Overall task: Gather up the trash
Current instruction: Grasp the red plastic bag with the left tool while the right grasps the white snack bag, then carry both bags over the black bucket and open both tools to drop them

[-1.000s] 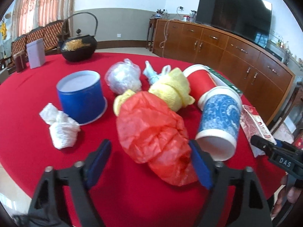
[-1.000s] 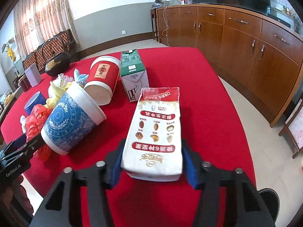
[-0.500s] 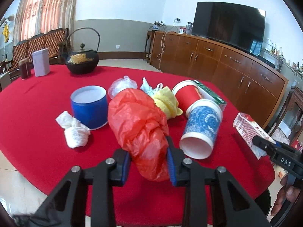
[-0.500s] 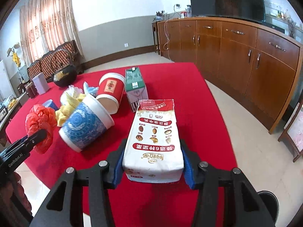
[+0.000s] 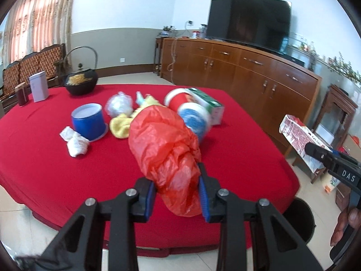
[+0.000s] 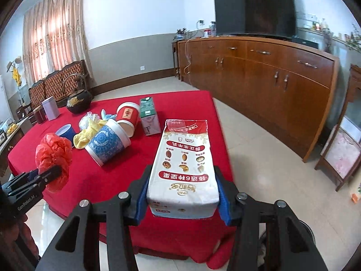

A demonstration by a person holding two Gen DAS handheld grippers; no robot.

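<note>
My left gripper (image 5: 177, 195) is shut on a crumpled red plastic bag (image 5: 164, 142), held up above the near edge of the red table (image 5: 45, 158). My right gripper (image 6: 183, 201) is shut on a white and red milk carton (image 6: 185, 164), lifted off the table at its right side. The carton (image 5: 297, 135) also shows at the right of the left wrist view, and the red bag (image 6: 54, 155) at the left of the right wrist view. On the table lie a blue patterned cup (image 6: 107, 143), a red cup (image 6: 127, 116), a green carton (image 6: 149, 115), a yellow bag (image 5: 120, 125) and white tissues (image 5: 75, 141).
A blue tub (image 5: 89, 120), a clear bag (image 5: 118, 106), a black kettle (image 5: 80, 82), a white tin (image 5: 38, 85) and a dark jar (image 5: 21, 93) stand further back. A long wooden sideboard (image 6: 259, 72) with a television (image 6: 255, 9) runs along the right wall. Tiled floor surrounds the table.
My left gripper closed on the red bag and lifted it back from the table. My right gripper drew back and up with the milk carton; the table's things look further away.
</note>
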